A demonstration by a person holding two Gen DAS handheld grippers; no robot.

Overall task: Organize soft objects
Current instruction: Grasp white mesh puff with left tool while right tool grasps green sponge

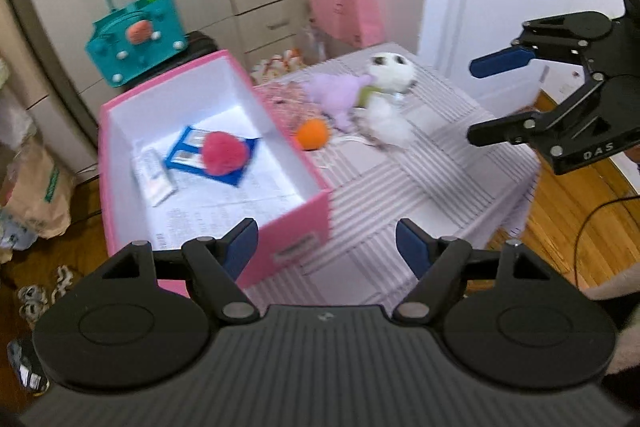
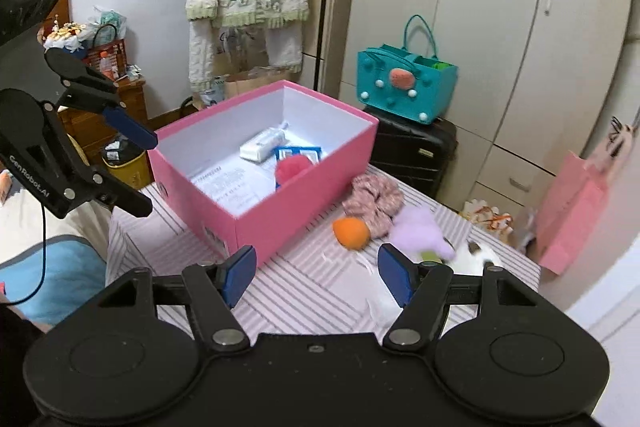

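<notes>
One soft thing is done: the pink pompom (image 1: pixel 223 158) lies in the box (image 1: pixel 280 227), on papers. Left on the striped table (image 1: pixel 400 195), beside the box, are the orange ball (image 1: pixel 312 133), scrunchie (image 2: pixel 374 201), purple plush (image 1: pixel 338 95) and white plush (image 1: pixel 390 95). Both the left gripper (image 1: pixel 326 253) and right gripper (image 2: pixel 316 275) stand wide and empty. Only the right view shows the scrunchie clearly; only the left shows the white plush whole
</notes>
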